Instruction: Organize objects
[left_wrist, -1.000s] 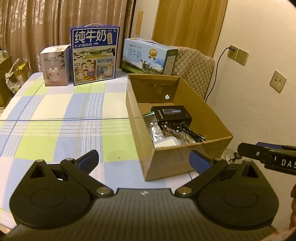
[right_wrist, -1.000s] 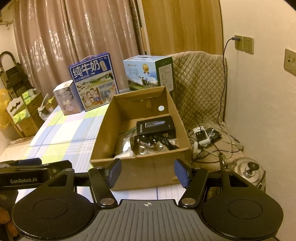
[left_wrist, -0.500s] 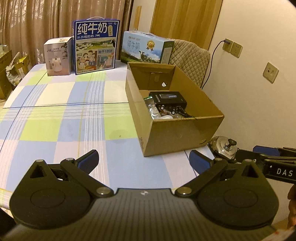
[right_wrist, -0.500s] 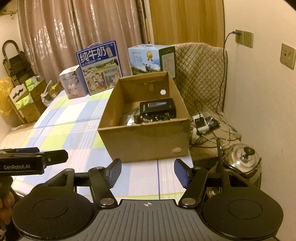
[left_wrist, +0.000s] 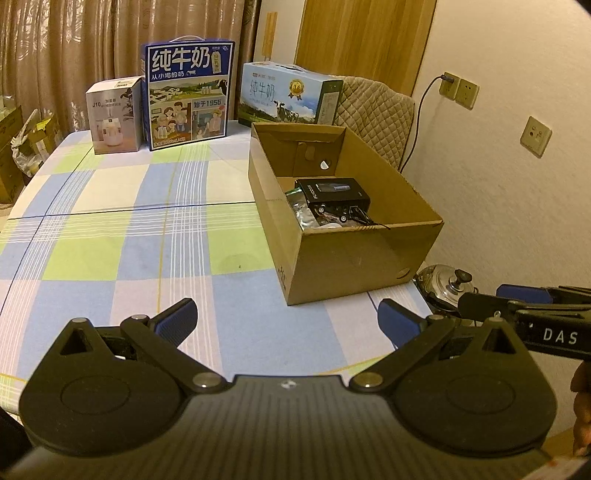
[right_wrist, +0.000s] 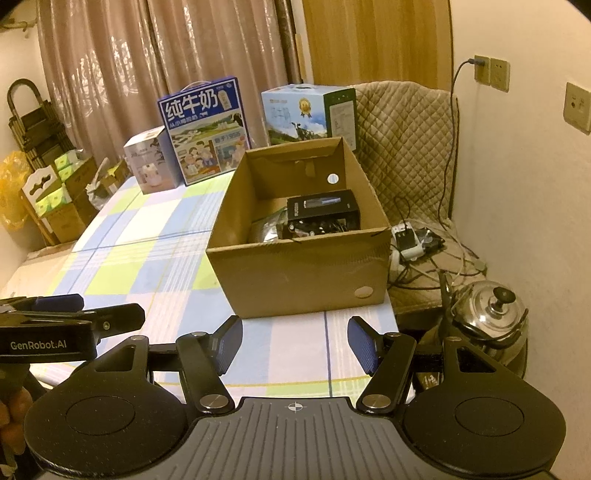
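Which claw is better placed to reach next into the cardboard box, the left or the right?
Probably the right claw: the cardboard box lies straight ahead of its open fingers. The left claw, also open, has the box off to its right.

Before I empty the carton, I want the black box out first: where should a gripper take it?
Grip the black box across its two long sides, coming straight down from above. It lies flat on top of the clutter in the cardboard carton, whose tall walls block any sideways approach. The cables beside it may snag.

Right claw (right_wrist: 294, 347) spread wide and empty above checked tabletop (right_wrist: 147, 258), open cardboard box (right_wrist: 295, 273) just ahead holding black box (right_wrist: 323, 210), steel kettle (right_wrist: 487, 314) to its right.
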